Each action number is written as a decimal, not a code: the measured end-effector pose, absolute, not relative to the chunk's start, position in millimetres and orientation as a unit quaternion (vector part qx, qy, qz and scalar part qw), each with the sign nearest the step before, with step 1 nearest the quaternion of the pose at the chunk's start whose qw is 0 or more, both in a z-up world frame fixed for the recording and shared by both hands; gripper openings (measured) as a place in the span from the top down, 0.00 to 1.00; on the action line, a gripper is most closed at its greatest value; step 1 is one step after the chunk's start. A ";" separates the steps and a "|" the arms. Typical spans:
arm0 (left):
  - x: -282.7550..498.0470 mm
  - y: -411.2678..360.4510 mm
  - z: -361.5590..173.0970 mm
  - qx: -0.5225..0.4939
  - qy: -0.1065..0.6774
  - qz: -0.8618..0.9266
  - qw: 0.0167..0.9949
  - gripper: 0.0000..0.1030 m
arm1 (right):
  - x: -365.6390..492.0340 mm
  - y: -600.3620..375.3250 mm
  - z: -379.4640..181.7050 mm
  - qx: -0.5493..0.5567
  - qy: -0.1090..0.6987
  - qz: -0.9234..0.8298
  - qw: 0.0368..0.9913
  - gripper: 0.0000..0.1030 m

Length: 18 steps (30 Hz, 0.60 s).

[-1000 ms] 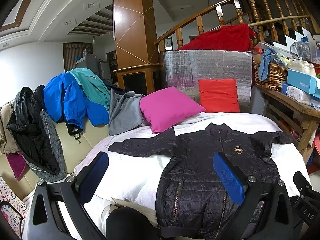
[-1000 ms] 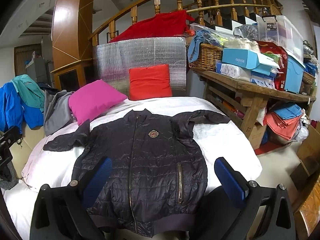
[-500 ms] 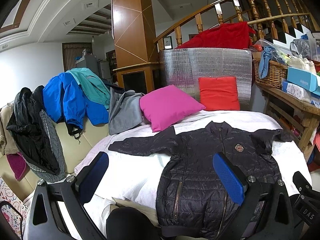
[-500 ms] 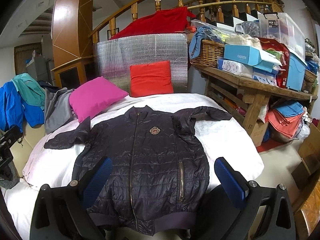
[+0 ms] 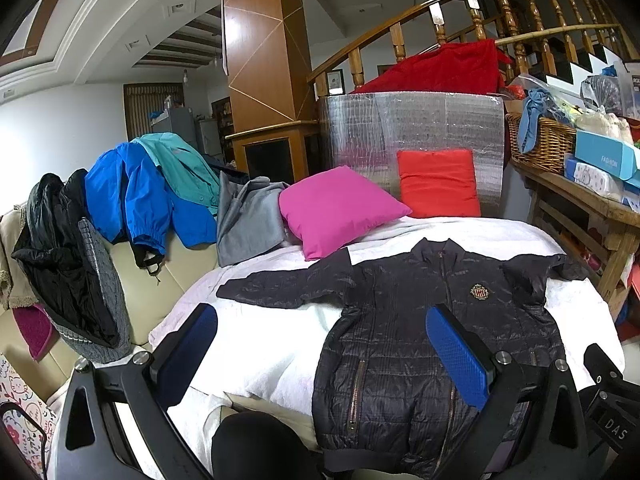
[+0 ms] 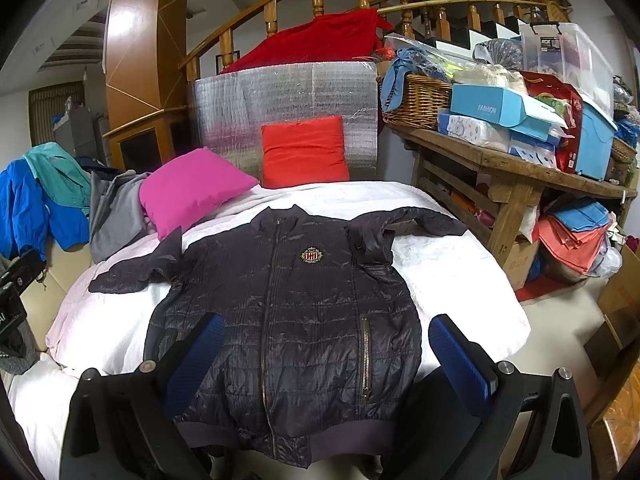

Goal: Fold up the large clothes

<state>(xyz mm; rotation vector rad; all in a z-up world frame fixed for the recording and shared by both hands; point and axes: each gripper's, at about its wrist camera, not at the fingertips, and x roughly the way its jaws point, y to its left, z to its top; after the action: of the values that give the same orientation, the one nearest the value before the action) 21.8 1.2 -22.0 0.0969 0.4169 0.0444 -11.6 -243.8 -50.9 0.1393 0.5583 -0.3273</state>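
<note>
Two wrist views are given, the left first.

Left wrist view: the left gripper point(image 5: 322, 354) is held above the near edge of a white-covered bed point(image 5: 272, 344), its jaws spread wide and grasping nothing. One blue-padded finger is seen over the bare cover, the other over the front of the dark quilted jacket point(image 5: 420, 332). The jacket is laid flat and face up on the bed, zipped, its collar toward the pillows and its hem at the near edge. A gold crest point(image 5: 479, 291) is shown on the chest. One sleeve is stretched out sideways toward the sofa point(image 5: 132, 280); the other is bunched at the far side near the wooden table point(image 5: 584, 208). A pink pillow point(image 5: 340, 208) and a red pillow point(image 5: 438, 183) are set behind the collar, the red one against a silver foil panel point(image 5: 412, 128). Blue, teal, grey and black garments are draped over the sofa back.

Right wrist view: the right gripper point(image 6: 328, 356) is likewise held above the near edge, jaws parted and empty. One finger is seen over the jacket point(image 6: 304, 312) near its lower side, the other over the white cover beside the hem. The ribbed hem is draped just over the bed edge. A wicker basket point(image 6: 420, 100), boxes and tubs are crowded on the wooden table, and a red cloth point(image 6: 320, 40) is hung over the stair railing point(image 6: 280, 4).
</note>
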 end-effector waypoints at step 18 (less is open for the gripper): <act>26.1 -1.0 -28.6 0.049 0.218 0.021 0.975 0.00 | -6.5 -247.0 -57.0 0.070 0.287 -0.159 0.942 0.00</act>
<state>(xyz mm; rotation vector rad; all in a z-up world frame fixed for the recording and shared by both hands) 26.1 -1.0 -28.6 0.0998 0.4394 0.0424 -6.5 -247.0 -57.0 0.1425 0.5850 -0.3242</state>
